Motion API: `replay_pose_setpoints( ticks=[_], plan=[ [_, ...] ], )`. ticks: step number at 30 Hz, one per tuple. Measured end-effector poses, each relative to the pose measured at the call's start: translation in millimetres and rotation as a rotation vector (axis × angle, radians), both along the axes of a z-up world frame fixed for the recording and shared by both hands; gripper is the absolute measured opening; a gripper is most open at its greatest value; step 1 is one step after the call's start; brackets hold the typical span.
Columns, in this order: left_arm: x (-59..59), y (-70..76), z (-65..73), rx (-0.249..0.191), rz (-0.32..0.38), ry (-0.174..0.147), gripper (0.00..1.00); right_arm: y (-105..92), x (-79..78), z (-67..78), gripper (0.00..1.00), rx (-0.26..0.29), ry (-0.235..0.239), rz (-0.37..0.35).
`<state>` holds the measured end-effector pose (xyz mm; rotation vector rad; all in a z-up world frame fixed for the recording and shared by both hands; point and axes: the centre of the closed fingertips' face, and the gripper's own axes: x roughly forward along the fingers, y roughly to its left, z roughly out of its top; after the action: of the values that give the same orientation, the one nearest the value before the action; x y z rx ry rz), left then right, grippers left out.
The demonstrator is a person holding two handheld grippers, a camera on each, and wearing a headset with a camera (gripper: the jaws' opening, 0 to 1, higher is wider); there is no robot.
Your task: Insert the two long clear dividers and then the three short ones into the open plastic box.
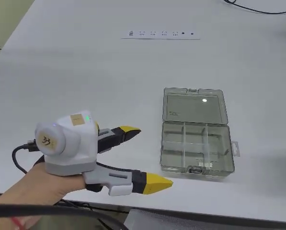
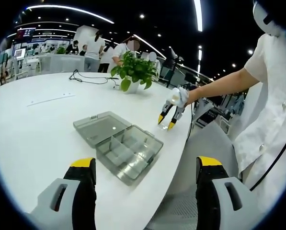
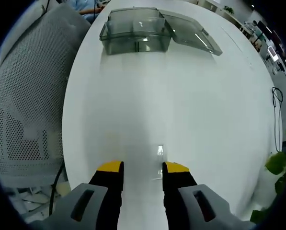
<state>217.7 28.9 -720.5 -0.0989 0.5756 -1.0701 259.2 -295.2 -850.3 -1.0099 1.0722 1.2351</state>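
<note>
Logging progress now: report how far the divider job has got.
Done, it seems: the open plastic box already shows clear dividers splitting it into compartments; their count is unclear. In hand: nothing; left gripper and right gripper are open, apart from the box. Left: possibly nothing.

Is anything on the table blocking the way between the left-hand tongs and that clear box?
Nothing visible does. Bare white table separates the open left tongs from the open plastic box; the stretch between them holds no object.
</note>
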Motion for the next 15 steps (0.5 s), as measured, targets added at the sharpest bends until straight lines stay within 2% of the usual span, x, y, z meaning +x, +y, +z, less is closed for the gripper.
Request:
replay_pose_setpoints(
  ticks=[8,14,15],
  plan=[
    [1.0,0.5,3.6,-0.004,-0.003,-0.011,0.87,3.9,-1.4,2.8,0.33,-0.005,-0.013,-0.003],
    [4.2,1.4,8.8,-0.006,0.001,-0.02,0.87,21.6,-1.9,20.6,0.32,0.036,-0.037,-0.017],
    [4.8,0.2,10.9,-0.008,0.0,-0.029,0.87,26.7,-0.9,25.0,0.32,0.046,-0.055,-0.011]
  ],
)
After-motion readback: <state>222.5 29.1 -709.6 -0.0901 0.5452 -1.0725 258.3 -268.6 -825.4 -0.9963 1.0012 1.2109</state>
